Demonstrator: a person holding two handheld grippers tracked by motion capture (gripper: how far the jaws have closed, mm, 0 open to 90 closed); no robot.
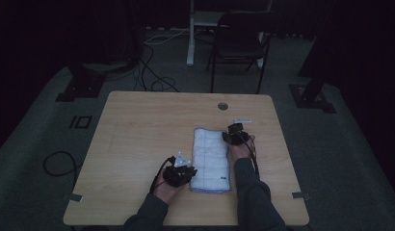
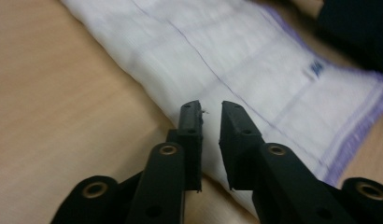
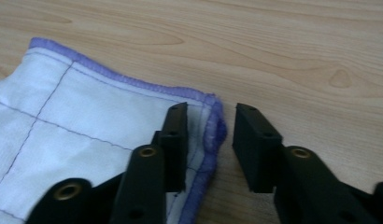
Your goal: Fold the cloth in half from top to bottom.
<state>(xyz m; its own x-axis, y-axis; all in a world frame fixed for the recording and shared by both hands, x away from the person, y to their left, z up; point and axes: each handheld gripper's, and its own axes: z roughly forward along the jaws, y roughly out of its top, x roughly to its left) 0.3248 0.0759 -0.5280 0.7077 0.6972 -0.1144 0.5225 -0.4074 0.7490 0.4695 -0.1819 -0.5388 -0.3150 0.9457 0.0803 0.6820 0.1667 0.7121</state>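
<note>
Between both tools, folded towel (image 1: pixel 211 159), corner at right tool (image 3: pixel 209 133)

Bare tabletop (image 1: pixel 138 130) left of and beyond the folded towel (image 1: pixel 211 159); chair (image 1: pixel 239 43) stands well past the far edge.

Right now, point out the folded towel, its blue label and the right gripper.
folded towel (image 1: pixel 211 159): high view, middle of the cloth.
blue label (image 2: pixel 315 68): left gripper view, the small tag.
right gripper (image 3: pixel 209 122): right gripper view, between the fingertips, over the purple hem corner.
</note>
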